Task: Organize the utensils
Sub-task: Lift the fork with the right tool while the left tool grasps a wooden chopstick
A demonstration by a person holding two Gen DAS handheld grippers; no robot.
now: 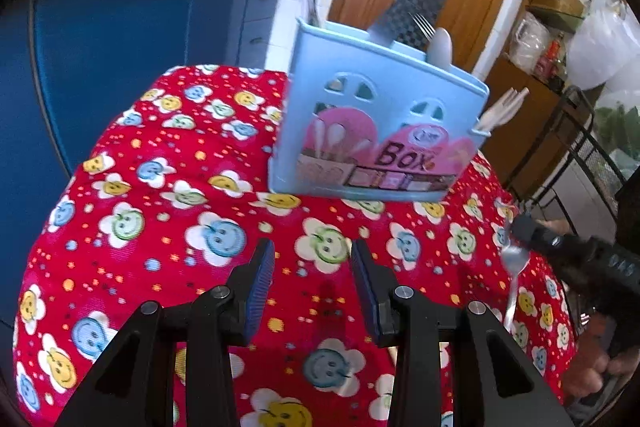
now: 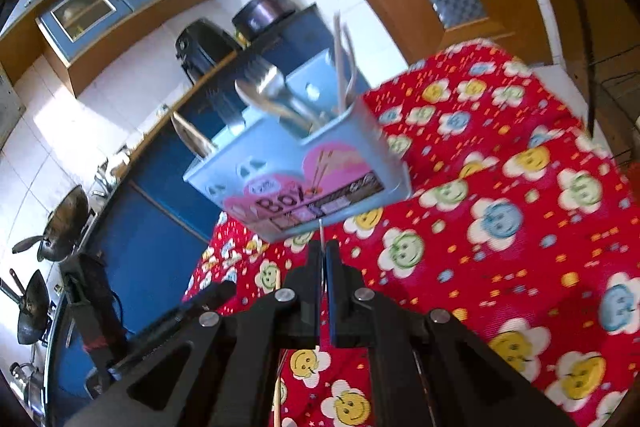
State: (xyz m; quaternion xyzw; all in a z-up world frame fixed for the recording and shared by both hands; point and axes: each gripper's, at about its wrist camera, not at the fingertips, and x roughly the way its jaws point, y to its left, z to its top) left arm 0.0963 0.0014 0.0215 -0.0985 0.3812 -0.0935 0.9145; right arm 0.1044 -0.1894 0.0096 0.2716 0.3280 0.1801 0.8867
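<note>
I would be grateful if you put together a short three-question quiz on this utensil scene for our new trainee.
1. True or false: the left claw is holding a utensil.
2. What does the right claw grip? A) metal fork B) wooden chopstick C) knife
3. What word is printed on the blue utensil holder standing on the red smiley tablecloth?

Key: 1 false, its pads stand apart with nothing between them; 2 A, clamped by the handle; 3 Box.
</note>
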